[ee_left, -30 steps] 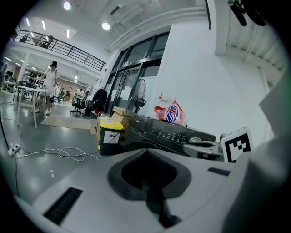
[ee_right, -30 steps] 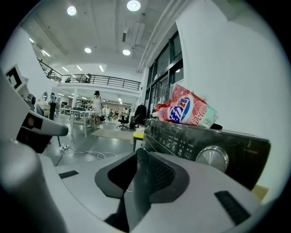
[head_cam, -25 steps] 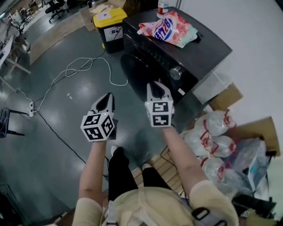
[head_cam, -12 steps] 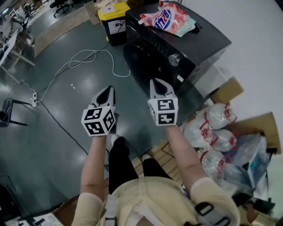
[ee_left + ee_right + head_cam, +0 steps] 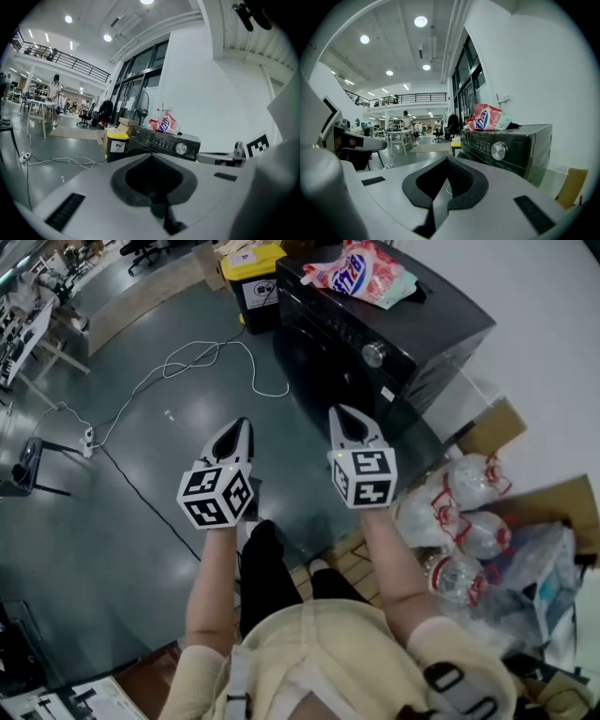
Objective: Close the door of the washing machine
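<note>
Black washer [image 5: 441, 322] on the floor at the wall, bin [image 5: 251, 261] beside; round door [image 5: 314, 371] flush, closed; left gripper [image 5: 241, 425] and right gripper [image 5: 340, 412] clenched, empty; both further back from door than a second ago.

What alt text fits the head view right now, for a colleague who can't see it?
The left gripper and right gripper, both shut and empty, are held out over a grey floor, short of a black front-loading washing machine whose round door looks closed. A pink detergent bag lies on top; a yellow-lidded bin stands beside it.
</note>
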Tool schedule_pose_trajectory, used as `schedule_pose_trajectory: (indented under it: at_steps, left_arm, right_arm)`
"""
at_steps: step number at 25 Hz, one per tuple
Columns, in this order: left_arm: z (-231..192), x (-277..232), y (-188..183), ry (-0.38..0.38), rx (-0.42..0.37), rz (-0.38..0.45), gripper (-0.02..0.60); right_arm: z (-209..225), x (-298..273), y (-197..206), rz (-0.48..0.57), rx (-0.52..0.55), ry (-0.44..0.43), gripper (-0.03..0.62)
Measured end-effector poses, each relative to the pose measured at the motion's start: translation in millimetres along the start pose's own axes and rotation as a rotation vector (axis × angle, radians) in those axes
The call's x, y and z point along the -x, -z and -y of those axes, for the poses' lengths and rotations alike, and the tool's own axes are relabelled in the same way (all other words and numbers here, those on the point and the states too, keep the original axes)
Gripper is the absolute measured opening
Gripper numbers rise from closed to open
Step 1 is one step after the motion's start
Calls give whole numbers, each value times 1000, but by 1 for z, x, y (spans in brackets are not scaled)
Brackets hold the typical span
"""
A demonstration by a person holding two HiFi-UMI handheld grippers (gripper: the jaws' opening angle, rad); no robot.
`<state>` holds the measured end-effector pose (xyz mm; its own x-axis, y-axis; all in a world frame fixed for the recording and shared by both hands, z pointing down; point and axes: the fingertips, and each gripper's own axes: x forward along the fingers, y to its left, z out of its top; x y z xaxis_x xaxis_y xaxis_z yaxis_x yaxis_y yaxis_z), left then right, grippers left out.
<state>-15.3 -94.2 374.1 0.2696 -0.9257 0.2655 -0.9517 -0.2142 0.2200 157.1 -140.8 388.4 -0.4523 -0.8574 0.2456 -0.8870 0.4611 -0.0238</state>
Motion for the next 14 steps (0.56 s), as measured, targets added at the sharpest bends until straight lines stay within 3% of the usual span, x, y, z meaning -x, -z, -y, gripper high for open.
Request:
schedule_pose_trajectory:
  at_steps: [8,14]
  left_arm:
    - [18,21,-12,2,-58,20,4]
    - [37,22,3,27,-33,19,3]
  right_arm:
    - [-6,22,-12,44,-44,-20,3]
    - [13,31,-14,38,2,-18,3]
